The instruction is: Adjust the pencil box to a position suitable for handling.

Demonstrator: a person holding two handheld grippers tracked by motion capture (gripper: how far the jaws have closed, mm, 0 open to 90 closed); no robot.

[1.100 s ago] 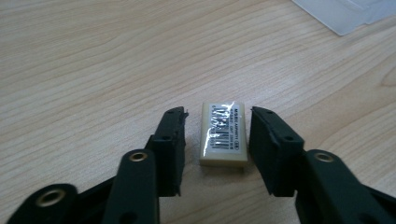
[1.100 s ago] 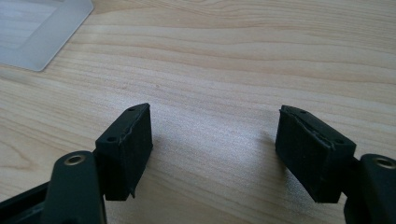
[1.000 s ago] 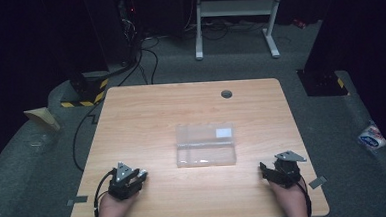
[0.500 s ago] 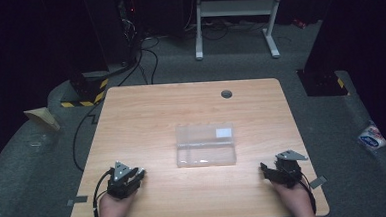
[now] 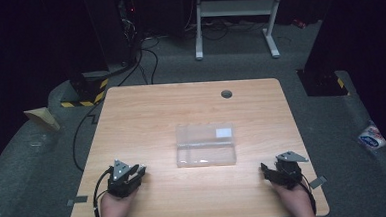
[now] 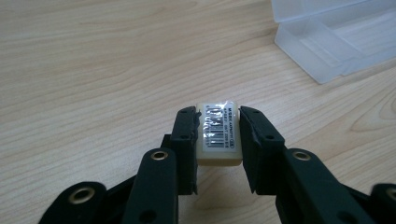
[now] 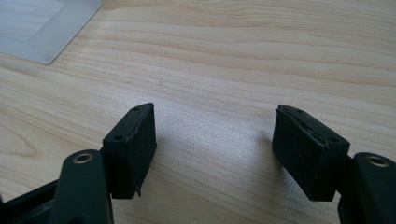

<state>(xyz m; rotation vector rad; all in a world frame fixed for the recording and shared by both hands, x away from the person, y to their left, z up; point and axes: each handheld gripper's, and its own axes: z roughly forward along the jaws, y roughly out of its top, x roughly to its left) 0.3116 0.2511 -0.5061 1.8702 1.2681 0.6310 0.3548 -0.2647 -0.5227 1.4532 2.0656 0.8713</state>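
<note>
Two tools rest at the surface's (image 5: 146, 111) near edge: the left tool (image 6: 217, 140) clamps a barcoded block (image 6: 218, 133), the right tool (image 7: 215, 149) gapes wide and bare; carrying the block toward the clear box (image 5: 205, 145) at 1 o'clock seems the likely next move.

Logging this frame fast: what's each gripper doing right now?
Left gripper: closed on a small white barcode-labelled block.
Right gripper: open, jaws wide apart, nothing between them, above bare table.
</note>
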